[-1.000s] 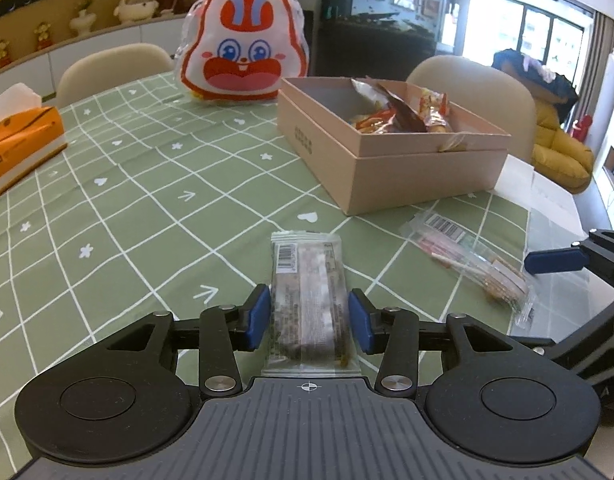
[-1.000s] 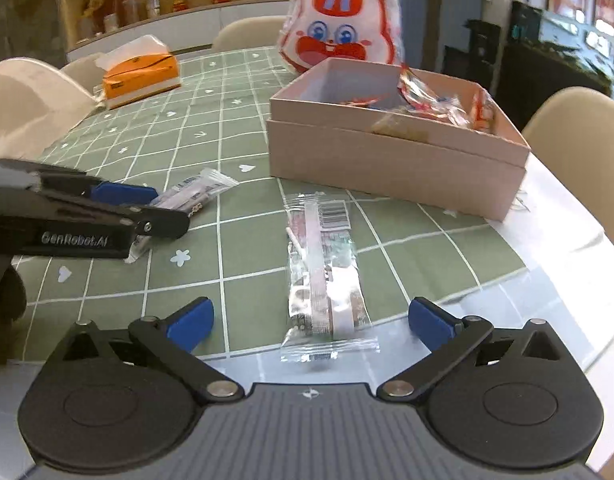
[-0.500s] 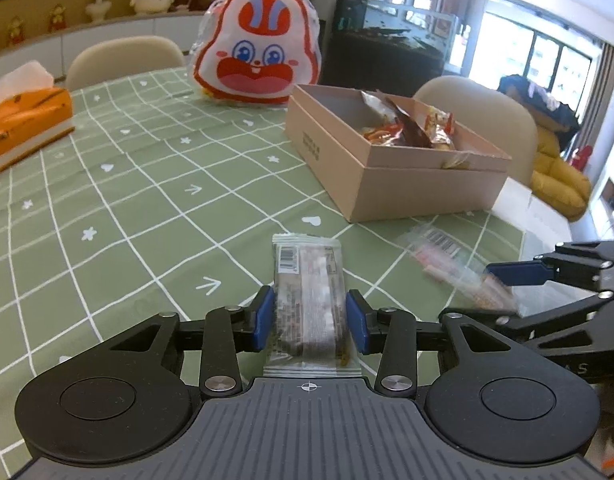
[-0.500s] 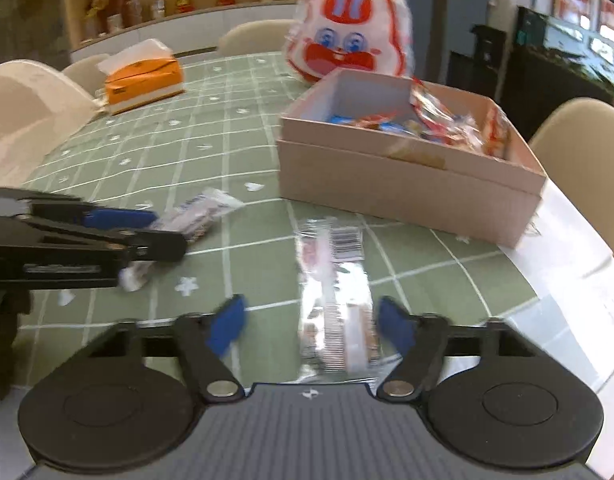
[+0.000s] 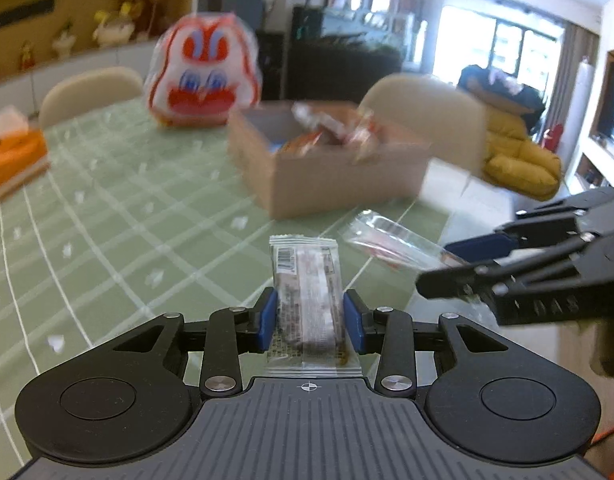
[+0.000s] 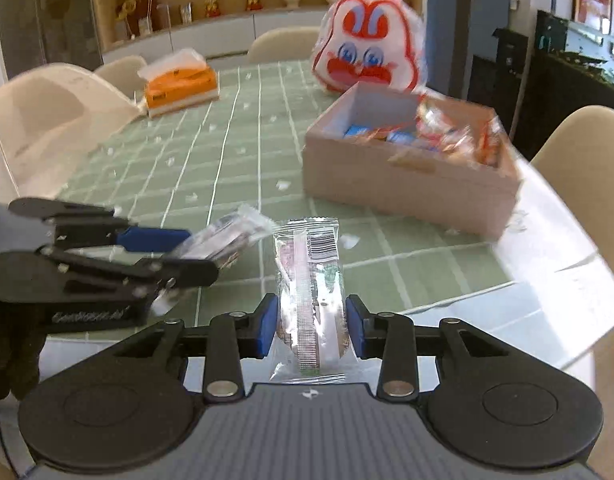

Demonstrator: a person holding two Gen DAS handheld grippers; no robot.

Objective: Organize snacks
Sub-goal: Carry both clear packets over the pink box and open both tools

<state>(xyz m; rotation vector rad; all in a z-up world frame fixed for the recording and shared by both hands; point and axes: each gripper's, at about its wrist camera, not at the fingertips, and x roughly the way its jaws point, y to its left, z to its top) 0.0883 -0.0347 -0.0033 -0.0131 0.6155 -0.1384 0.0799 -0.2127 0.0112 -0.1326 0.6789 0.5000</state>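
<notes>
Left gripper point(image 5: 309, 322): jaws closed on a dark bar point(image 5: 307, 300), pads pressing its two long sides near the rear end. They have just been closing a little further, with the bar between them. The bar juts forward, lifted off the surface, so it can likely be dropped in nose first.
Right gripper point(image 6: 310, 326): jaws pinched on a clear packet point(image 6: 310, 300), barcode end forward. They have just been closing from wide open onto it. Held across its narrow width, probably because that is the only span the jaws can take.
Box point(image 6: 407, 184): open, tan, ahead of both grippers on the green checked surface point(image 6: 235, 140). It already holds several wrapped snacks, so it is likely the target.
Both at once: each hand carries one snack, side by side and pointing at the box; two go in one trip.
Rabbit bag point(image 6: 369, 50): just behind the box, not in the path.
Tissue box point(image 6: 181, 84): far left, well apart.
Stage: both snacks gripped and raised, neither yet over the box.
Risk: the slick film could slip if a grip loosens.
</notes>
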